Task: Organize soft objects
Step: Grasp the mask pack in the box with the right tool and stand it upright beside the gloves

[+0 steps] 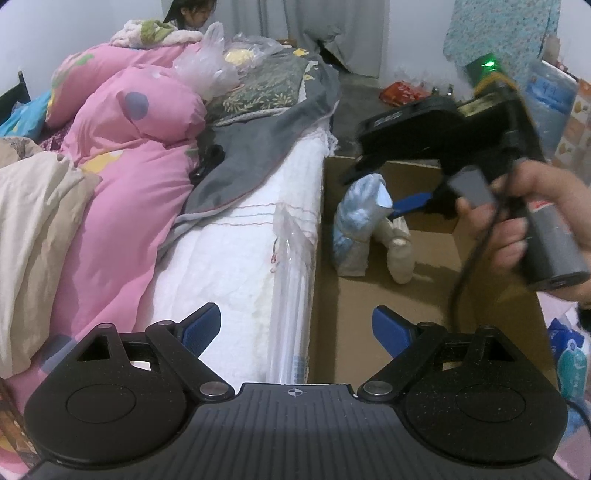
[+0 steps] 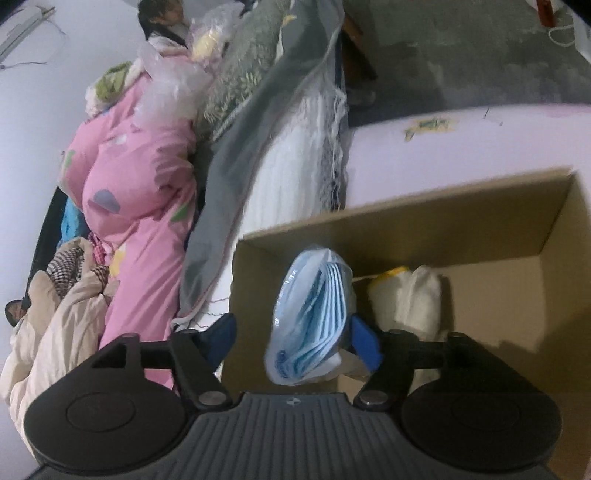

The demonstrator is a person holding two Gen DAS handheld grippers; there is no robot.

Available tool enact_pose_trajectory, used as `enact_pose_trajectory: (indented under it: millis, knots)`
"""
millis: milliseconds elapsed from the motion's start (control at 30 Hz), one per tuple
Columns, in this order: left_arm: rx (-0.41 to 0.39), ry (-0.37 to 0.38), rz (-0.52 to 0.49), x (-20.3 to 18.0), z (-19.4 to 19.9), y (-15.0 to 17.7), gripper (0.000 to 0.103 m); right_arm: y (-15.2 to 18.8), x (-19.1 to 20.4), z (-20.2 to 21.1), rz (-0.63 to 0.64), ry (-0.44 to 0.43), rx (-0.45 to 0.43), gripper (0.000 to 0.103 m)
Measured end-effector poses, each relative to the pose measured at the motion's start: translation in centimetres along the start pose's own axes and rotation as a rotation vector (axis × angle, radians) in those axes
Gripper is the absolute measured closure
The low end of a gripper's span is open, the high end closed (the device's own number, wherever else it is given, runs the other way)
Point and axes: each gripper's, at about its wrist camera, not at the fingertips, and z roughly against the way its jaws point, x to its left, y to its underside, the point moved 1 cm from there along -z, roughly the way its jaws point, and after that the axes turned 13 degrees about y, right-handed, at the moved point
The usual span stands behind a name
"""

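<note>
A clear plastic bag of light-blue cloths hangs inside the open cardboard box beside the bed. My right gripper stands open around the bag. The bag lies against its right blue finger, and the left finger is apart from it. A cream soft roll rests on the box floor just behind. In the left wrist view the same bag and roll sit in the box, with a hand holding the right gripper above. My left gripper is wide open and empty over the mattress edge.
The bed at left carries a pink duvet, a grey blanket, beige cloth and crumpled plastic bags. A plastic sleeve hangs down the white mattress side. A person sits at the far end.
</note>
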Motion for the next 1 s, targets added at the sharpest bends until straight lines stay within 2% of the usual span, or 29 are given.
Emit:
enact_pose_trajectory:
  millis: [100,167,333,367,433,467,567,633,700,900,1000]
  knots:
    - [-0.003,0.002,0.005,0.1,0.0,0.0,0.013,-0.4,-1.0,1.1,0.001,0.041,-0.031,0.042]
    - [-0.003,0.003,0.007,0.2,0.0,-0.1,0.013,-0.7,-1.5,0.9,-0.010,0.069,-0.026,0.041]
    - [0.001,0.003,0.015,0.4,-0.2,-0.1,0.013,-1.0,-1.7,-2.5,-0.040,0.108,0.073,0.034]
    - [0.001,0.002,0.015,0.4,-0.2,-0.1,0.013,-0.9,-1.5,-3.4,-0.038,0.114,0.102,0.031]
    - [0.000,0.000,0.016,0.5,-0.2,-0.1,0.013,-0.6,-0.9,-4.1,-0.027,0.124,0.095,0.022]
    - [0.000,-0.001,0.017,0.5,-0.2,-0.1,0.013,-0.7,-0.7,-4.3,-0.022,0.121,0.093,0.018]
    - [-0.001,-0.001,0.018,0.6,-0.2,-0.1,0.013,-0.8,-0.7,-4.4,-0.040,0.086,0.109,0.018]
    - [-0.002,0.001,0.019,0.6,-0.2,-0.1,0.013,-1.0,-0.8,-4.4,-0.058,-0.004,0.131,0.018]
    - [-0.002,0.002,0.023,0.8,-0.2,-0.1,0.013,-1.0,-0.5,-4.5,-0.060,-0.047,0.138,0.018]
    - [0.004,0.007,0.028,0.6,-0.2,0.1,0.013,-0.1,0.7,-5.8,0.000,-0.072,0.177,0.019]
    - [0.000,0.009,0.025,0.4,0.1,0.1,0.013,-0.1,1.1,-4.4,0.038,-0.050,0.138,0.019]
